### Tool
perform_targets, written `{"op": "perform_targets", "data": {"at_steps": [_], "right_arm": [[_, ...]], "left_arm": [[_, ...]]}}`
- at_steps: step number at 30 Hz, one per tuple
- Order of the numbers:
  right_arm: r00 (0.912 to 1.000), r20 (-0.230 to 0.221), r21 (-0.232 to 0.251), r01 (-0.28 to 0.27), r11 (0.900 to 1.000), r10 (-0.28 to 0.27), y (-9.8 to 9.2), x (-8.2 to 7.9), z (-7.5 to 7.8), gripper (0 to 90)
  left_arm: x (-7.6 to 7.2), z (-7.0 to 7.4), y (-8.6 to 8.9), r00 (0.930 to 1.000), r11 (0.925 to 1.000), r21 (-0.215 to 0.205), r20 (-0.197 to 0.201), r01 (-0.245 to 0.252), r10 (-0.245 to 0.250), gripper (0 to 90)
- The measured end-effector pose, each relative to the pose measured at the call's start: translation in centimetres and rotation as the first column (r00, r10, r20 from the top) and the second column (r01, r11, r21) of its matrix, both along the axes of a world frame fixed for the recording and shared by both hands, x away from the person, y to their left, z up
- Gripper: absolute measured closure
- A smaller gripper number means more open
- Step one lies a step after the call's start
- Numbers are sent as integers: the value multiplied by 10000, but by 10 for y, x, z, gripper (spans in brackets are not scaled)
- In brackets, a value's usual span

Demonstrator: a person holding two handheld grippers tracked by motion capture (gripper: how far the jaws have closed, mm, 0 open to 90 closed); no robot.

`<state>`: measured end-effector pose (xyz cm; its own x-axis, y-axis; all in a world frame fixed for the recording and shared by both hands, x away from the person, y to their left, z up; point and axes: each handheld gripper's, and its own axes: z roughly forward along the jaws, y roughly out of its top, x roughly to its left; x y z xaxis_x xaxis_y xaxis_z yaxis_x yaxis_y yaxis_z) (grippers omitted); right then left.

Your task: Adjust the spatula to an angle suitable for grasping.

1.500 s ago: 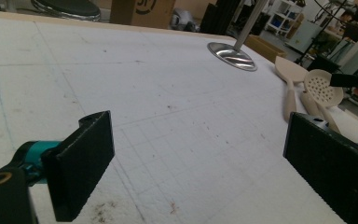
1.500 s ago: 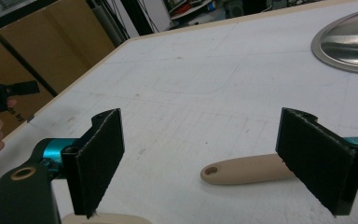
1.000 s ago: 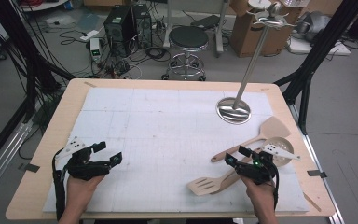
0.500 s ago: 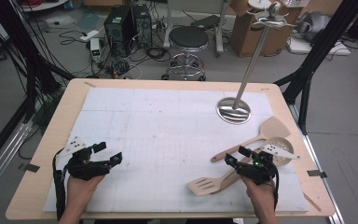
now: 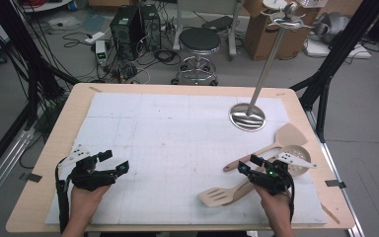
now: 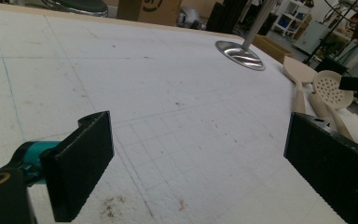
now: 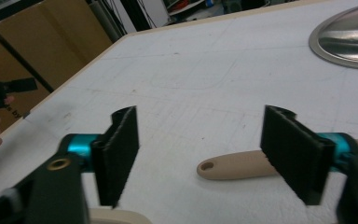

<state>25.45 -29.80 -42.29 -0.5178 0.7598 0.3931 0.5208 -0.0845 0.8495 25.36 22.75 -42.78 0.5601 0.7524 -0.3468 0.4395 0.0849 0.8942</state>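
Three wooden utensils lie at the table's right: a solid spatula (image 5: 288, 136), a perforated spoon (image 5: 296, 159) and a slotted spatula (image 5: 214, 197). My right gripper (image 5: 247, 164) hovers open over their handles. In the right gripper view the gripper (image 7: 205, 149) has its jaws wide apart, and a wooden handle (image 7: 233, 165) with a hole at its end lies on the mat between them, untouched. My left gripper (image 5: 114, 160) rests open at the front left, far from the utensils. Its jaws (image 6: 205, 168) hold nothing, and the spatula (image 6: 296, 74) and spoon (image 6: 333, 88) lie far ahead.
A metal stand with a round shiny base (image 5: 247, 117) and a tall pole (image 5: 269, 54) rises at the back right. A white gridded mat (image 5: 177, 128) covers the wooden table (image 5: 54, 148). Past the far edge are a stool (image 5: 199, 42), cables and boxes.
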Motion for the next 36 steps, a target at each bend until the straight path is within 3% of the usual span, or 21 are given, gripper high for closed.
{"op": "perform_targets", "data": {"at_steps": [1,2,3,4,6,11,20,23,28,35,36], "right_arm": [[10000,-75,-118,49,9999,-50,0,1,-1,540],[10000,-75,-118,49,9999,-50,0,1,-1,540],[9998,-182,-298,41,9995,-47,0,1,-2,657],[9998,-182,-298,41,9995,-47,0,1,-2,657],[9982,-568,-645,136,9978,-172,1,4,-5,789],[9937,-1087,-880,165,9960,-261,-2,9,-11,898],[9830,-1825,-1096,-22,9940,-179,-5,24,-17,899],[9709,-2396,-1127,-323,9931,44,-3,30,-22,900],[9549,-2966,-1101,-504,9926,156,-1,36,-26,900],[9374,-3472,-1349,-796,9877,281,3,46,-27,900],[9274,-3725,-1559,-987,9828,340,6,49,-26,900]], "left_arm": [[0,0,0,10000,10000,13,11,16,-16,88],[0,0,0,10000,10000,25,21,29,-29,88],[0,0,0,10000,10000,12,16,42,-42,88],[0,0,0,10000,10000,26,7,41,-42,88],[0,0,-1,10000,10000,34,-24,31,-31,88],[0,0,0,10000,10000,-1,29,25,-25,88],[-1,1,0,10000,10000,-23,52,17,-17,88],[0,0,0,10000,10000,43,25,58,-58,88],[-1,0,0,10000,10000,5,20,59,-59,88],[0,0,-1,9999,9999,40,6,134,-134,88],[0,0,-1,9999,9999,37,30,140,-140,88]]}}
